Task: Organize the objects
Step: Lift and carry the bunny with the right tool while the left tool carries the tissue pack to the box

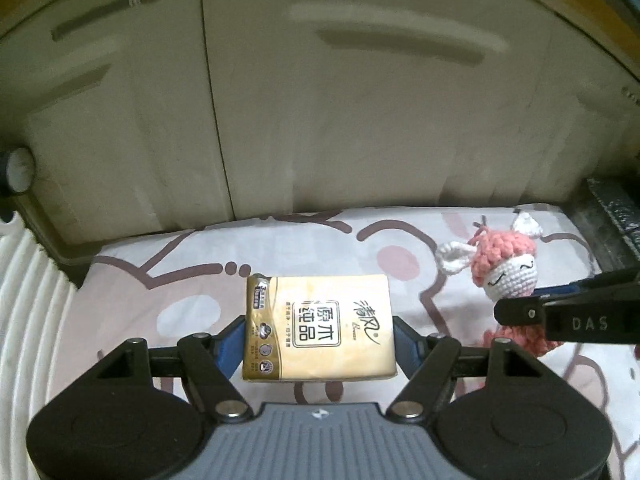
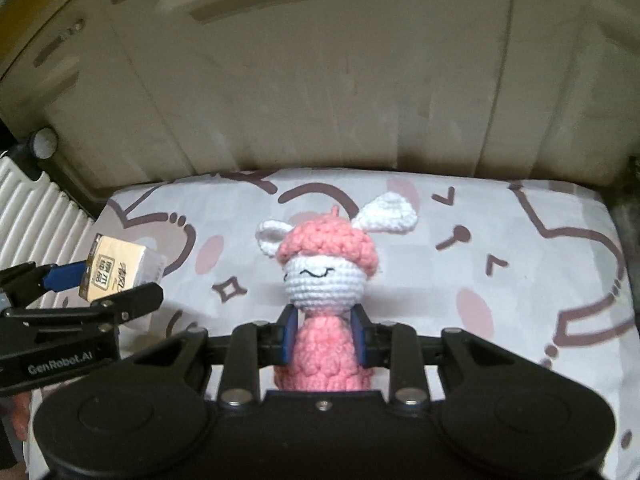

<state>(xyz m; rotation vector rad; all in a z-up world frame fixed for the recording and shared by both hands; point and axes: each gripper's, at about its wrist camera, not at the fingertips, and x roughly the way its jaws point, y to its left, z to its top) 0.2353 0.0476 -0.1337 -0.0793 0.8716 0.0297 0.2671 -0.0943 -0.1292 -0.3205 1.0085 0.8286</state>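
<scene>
My left gripper (image 1: 319, 340) is shut on a gold tissue pack (image 1: 320, 326) with Chinese print, held above the patterned bedsheet (image 1: 192, 280). My right gripper (image 2: 324, 334) is shut on the pink body of a crocheted pink and white bunny doll (image 2: 320, 272), which stands upright between the pads. In the left wrist view the doll (image 1: 506, 268) and the right gripper (image 1: 560, 312) show at the right. In the right wrist view the tissue pack (image 2: 120, 268) and the left gripper (image 2: 100, 292) show at the left.
A beige cabinet front (image 1: 320, 120) with recessed handles rises behind the bed. A white ribbed panel (image 1: 28, 300) lies at the left. A dark object (image 1: 612, 208) sits at the far right of the bed.
</scene>
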